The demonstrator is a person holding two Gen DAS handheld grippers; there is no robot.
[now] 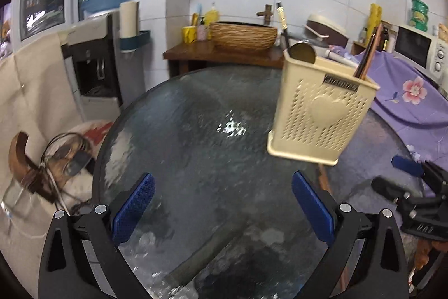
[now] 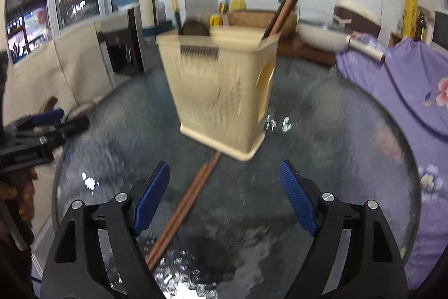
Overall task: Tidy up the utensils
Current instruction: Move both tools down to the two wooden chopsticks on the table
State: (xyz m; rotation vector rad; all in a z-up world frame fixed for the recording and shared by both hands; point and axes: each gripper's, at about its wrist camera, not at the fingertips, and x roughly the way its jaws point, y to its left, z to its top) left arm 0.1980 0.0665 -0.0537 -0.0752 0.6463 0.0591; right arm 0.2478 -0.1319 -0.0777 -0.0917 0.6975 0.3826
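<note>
A cream perforated utensil holder (image 1: 319,108) stands on the round glass table (image 1: 196,131); it also shows in the right wrist view (image 2: 221,97). Brown chopsticks (image 1: 366,58) and a dark spoon (image 1: 302,52) stand in it. Another pair of brown chopsticks (image 2: 184,203) lies on the table (image 2: 336,147) in front of the holder, running between my right gripper's fingers. My left gripper (image 1: 224,203) is open and empty, left of the holder. My right gripper (image 2: 224,195) is open above the lying chopsticks.
A water dispenser (image 1: 92,66) stands left of the table. A wooden side table with a woven basket (image 1: 243,35) is behind. Purple flowered cloth (image 1: 406,97) covers the right side. A microwave (image 1: 420,49) sits at far right. The other gripper (image 2: 36,131) is at left.
</note>
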